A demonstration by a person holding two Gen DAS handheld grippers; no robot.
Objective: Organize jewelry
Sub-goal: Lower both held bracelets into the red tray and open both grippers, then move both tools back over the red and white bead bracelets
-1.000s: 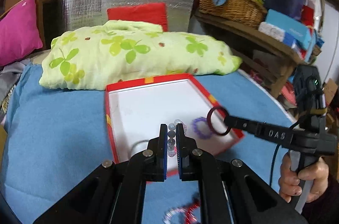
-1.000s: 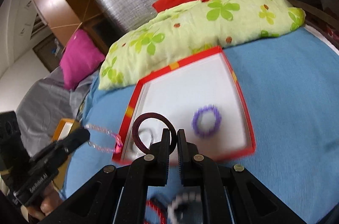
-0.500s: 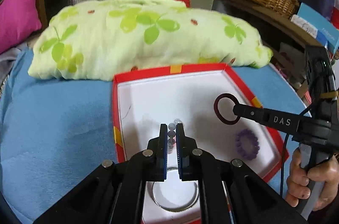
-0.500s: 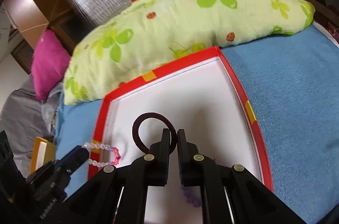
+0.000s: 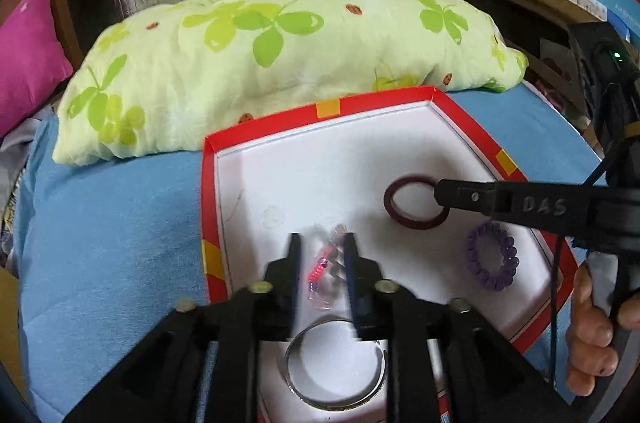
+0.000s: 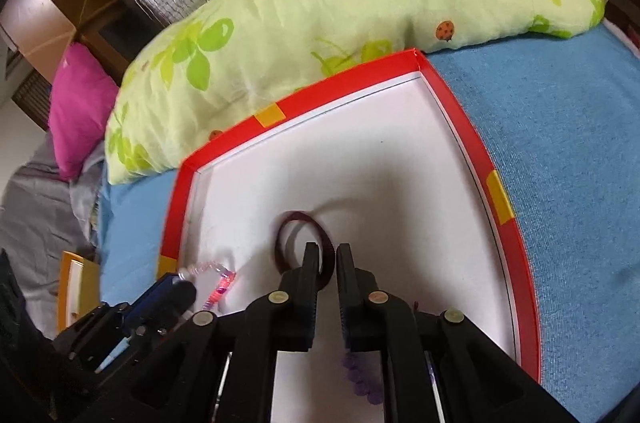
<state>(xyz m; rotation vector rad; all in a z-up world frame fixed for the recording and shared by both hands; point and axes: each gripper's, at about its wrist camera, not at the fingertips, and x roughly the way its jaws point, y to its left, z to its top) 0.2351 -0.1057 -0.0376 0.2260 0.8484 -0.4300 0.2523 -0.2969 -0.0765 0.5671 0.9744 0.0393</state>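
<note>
Releasing: left gripper [image 5: 320, 263] jaws just parted, clear beaded bracelet [image 5: 326, 265] loose between them on red-rimmed box [image 5: 210, 199] floor; right gripper [image 6: 329, 265] just opening, maroon hair tie [image 6: 306, 243] resting at fingertips, farther right; next, straight withdrawal

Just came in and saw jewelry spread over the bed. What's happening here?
A person is sorting jewelry into a red-rimmed box with two handheld tongs. The left tongs have just been opening, and the clear beaded bracelet lies loose between them on the box floor. The right tongs have just begun opening at the dark red ring. A purple bracelet and a silver bangle are already inside.
</note>
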